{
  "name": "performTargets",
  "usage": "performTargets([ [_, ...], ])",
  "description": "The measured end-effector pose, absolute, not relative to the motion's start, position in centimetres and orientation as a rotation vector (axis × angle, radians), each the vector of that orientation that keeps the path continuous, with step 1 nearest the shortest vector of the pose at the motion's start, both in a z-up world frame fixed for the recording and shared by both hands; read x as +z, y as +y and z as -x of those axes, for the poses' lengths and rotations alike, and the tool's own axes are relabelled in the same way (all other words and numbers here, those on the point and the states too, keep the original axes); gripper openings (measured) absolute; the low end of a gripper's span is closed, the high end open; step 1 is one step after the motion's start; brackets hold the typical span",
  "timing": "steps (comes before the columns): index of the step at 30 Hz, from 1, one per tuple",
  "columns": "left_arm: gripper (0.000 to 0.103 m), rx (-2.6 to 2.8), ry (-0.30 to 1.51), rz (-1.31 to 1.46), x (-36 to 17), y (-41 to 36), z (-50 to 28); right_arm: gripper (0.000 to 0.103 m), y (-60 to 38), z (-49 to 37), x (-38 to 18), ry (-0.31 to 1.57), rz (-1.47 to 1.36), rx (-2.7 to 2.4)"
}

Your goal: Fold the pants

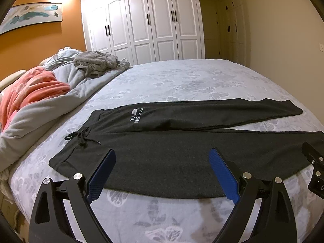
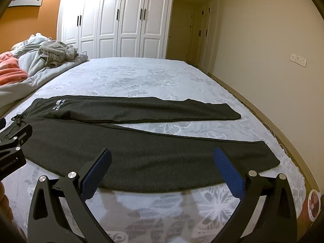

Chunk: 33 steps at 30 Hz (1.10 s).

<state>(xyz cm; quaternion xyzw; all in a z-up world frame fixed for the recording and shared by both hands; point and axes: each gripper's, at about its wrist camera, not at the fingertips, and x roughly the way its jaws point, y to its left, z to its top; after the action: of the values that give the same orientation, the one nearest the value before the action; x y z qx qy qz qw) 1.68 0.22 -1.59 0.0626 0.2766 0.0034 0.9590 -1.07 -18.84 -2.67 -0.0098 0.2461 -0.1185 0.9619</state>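
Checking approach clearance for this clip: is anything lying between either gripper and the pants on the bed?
Nothing visible. The pants lie flat on the bed, directly ahead of the open left gripper and open right gripper. The heaped bedding sits off beyond the waistband.

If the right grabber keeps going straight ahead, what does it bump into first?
Most likely the near leg of the dark pants, which lies right ahead of the open right gripper on the bed. Exact depth is hard to judge.

Matt dark knit pants (image 1: pixel 172 162) on seemingly quilted, faintly sheened mattress (image 1: pixel 182 81).
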Motion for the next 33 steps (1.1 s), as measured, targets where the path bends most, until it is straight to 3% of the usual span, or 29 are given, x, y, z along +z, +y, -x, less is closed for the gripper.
performTargets([
  [33, 0.091, 0.008, 0.557, -0.132, -1.69, 0.06, -1.73, 0.098, -18.52, 1.08, -2.77, 0.495, 0.028, -0.236],
])
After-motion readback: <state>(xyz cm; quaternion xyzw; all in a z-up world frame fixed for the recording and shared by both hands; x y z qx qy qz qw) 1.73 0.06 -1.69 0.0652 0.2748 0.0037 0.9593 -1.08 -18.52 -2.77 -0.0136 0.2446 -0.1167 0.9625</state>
